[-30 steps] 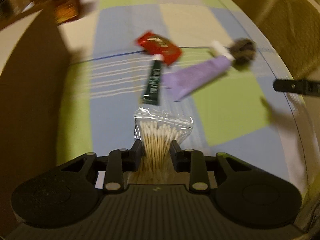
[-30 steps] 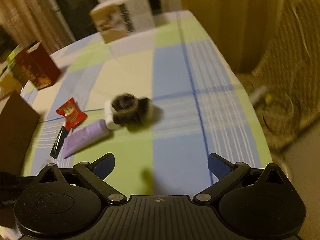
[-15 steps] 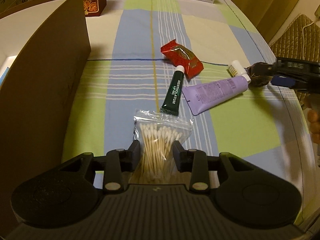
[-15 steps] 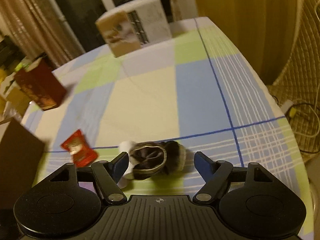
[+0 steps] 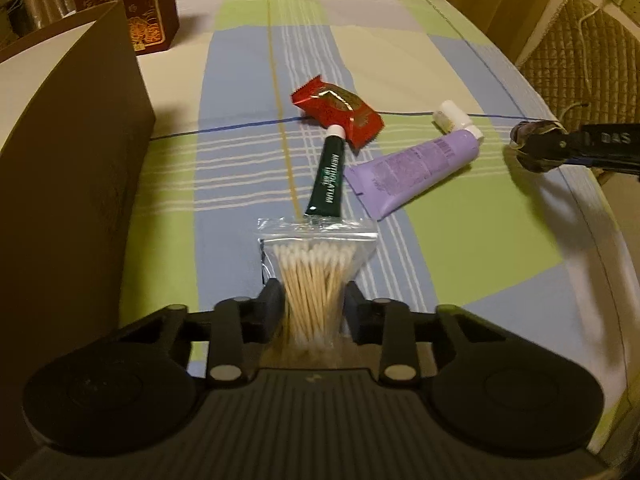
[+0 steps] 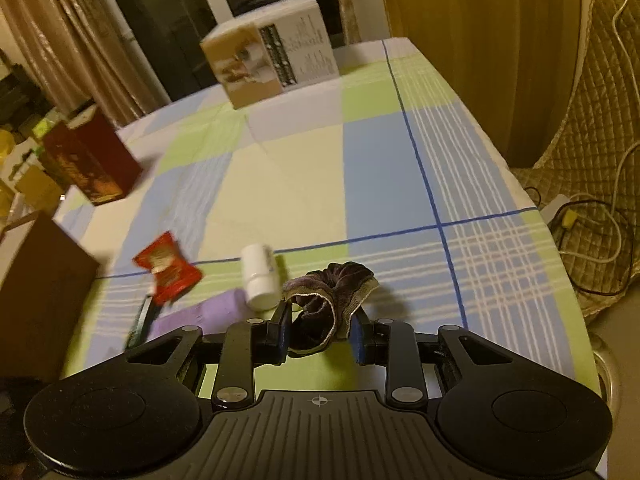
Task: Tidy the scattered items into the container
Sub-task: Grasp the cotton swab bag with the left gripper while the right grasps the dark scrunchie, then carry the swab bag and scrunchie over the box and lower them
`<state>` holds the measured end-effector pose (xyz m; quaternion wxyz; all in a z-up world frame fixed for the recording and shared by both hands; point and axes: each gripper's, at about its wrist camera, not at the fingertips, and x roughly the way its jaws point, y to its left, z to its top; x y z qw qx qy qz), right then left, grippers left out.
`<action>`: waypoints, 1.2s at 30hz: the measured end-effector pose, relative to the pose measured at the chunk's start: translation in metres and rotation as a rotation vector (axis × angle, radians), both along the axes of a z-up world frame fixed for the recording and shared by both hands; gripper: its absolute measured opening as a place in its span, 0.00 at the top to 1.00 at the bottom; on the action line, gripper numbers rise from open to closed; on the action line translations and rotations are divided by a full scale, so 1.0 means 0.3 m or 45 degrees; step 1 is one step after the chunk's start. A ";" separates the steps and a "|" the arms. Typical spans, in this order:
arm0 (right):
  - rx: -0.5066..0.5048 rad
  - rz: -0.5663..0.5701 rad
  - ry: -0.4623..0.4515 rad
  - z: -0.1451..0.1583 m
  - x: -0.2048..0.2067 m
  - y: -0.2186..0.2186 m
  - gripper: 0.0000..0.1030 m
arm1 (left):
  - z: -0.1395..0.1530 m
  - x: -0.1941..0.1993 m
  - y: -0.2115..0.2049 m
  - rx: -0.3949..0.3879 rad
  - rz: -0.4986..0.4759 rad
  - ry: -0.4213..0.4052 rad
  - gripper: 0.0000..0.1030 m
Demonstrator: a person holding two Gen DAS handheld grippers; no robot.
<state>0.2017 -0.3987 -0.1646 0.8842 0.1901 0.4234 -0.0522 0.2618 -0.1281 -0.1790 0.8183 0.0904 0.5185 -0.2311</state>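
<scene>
My left gripper (image 5: 314, 300) is shut on a clear bag of cotton swabs (image 5: 316, 276), held above the checked tablecloth. Beyond it lie a dark green tube (image 5: 329, 178), a purple tube (image 5: 416, 168) with a white cap (image 5: 452, 116), and a red sachet (image 5: 338, 110). The brown box (image 5: 68, 168) stands at the left. My right gripper (image 6: 320, 326) is shut on a dark velvet scrunchie (image 6: 332, 292); in the left wrist view it shows at the right edge as the scrunchie (image 5: 536, 152). The white cap (image 6: 260, 280), red sachet (image 6: 166, 268) and purple tube (image 6: 200, 314) lie to its left.
A dark red carton (image 5: 120, 4) and a white printed box (image 6: 272, 68) stand at the far end of the table. The brown box (image 6: 36, 292) rises at the left. A quilted chair (image 6: 600, 120) and cables (image 6: 592, 232) sit off the table's right edge.
My right gripper came down around the scrunchie and shut on it. The left gripper kept hold of the swab bag and its view steadied.
</scene>
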 end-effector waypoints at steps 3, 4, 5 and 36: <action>0.041 0.000 -0.017 0.032 -0.061 0.022 0.69 | 0.013 -0.018 0.005 -0.005 -0.012 0.009 0.80; 0.051 0.003 -0.016 0.039 -0.082 0.032 0.69 | 0.019 -0.024 0.007 -0.011 -0.012 0.015 0.80; 0.062 0.013 -0.012 0.045 -0.102 0.044 0.69 | 0.029 -0.033 0.011 -0.022 -0.012 0.017 0.81; 0.196 0.618 -0.082 0.296 -0.245 0.776 0.69 | 0.515 -0.332 0.546 -0.202 0.237 -0.328 0.81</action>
